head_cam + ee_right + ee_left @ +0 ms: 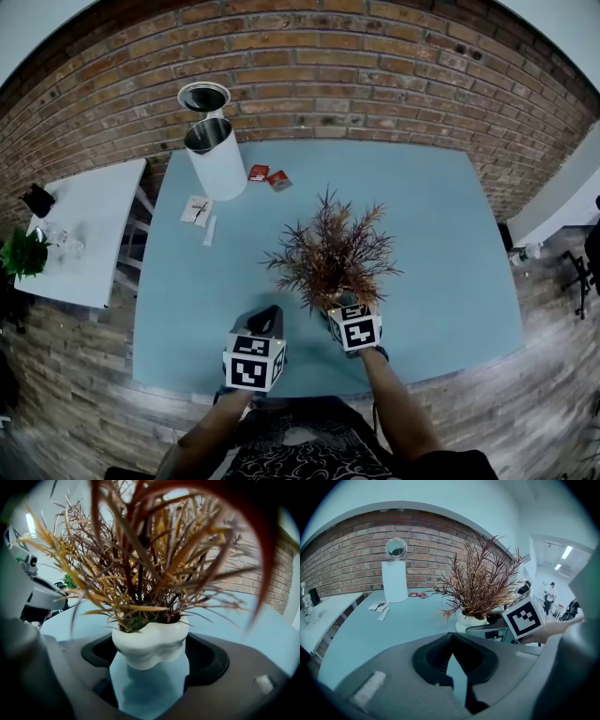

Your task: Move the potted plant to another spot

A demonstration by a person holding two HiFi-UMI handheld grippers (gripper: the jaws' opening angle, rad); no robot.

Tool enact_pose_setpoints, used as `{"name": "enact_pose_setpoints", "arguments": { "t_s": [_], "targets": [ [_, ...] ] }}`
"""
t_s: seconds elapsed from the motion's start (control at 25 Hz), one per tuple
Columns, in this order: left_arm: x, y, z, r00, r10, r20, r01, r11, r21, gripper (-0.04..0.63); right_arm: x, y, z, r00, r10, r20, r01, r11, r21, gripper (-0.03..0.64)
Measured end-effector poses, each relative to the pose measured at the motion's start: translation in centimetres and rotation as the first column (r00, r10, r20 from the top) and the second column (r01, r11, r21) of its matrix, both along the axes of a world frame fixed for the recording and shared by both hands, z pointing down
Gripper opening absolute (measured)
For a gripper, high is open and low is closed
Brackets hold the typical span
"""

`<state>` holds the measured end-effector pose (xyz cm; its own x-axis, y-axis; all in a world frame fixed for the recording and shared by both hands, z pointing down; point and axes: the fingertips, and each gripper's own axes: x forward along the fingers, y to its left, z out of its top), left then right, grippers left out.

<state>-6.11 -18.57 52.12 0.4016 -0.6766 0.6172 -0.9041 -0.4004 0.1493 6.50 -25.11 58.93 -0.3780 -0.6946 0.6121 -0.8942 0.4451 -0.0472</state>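
A potted plant (328, 253) with dry reddish-brown leaves stands in a white pot (150, 641) near the front of the light blue table (441, 244). My right gripper (343, 304) reaches in from the front and its jaws press against both sides of the pot, shut on it. The pot's base rests on the table top. My left gripper (265, 322) sits to the left of the plant, a little apart, with its jaws closed and nothing between them. In the left gripper view the plant (480, 583) and the right gripper (490, 632) appear ahead on the right.
A white cylindrical bin (216, 155) with a round lid (203, 97) stands at the table's back left. Red packets (267, 176) and white packets (197, 210) lie near it. A white side table (89, 225) with a green plant (23, 253) is left. A brick wall runs behind.
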Motion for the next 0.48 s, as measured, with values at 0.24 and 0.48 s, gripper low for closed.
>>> {"name": "enact_pose_setpoints", "arguments": {
  "t_s": [0.24, 0.48],
  "targets": [
    [-1.1, 0.6, 0.0, 1.0, 0.006, 0.002, -0.006, 1.0, -0.002, 0.0, -1.3, 0.6, 0.0, 1.0, 0.002, -0.002, -0.002, 1.0, 0.0, 0.446],
    [-2.1, 0.9, -0.3, 1.0, 0.01, -0.002, -0.01, 1.0, 0.006, 0.0, -2.8, 1.3, 0.1, 1.0, -0.005, -0.006, 0.005, 1.0, -0.008, 0.446]
  ]
}}
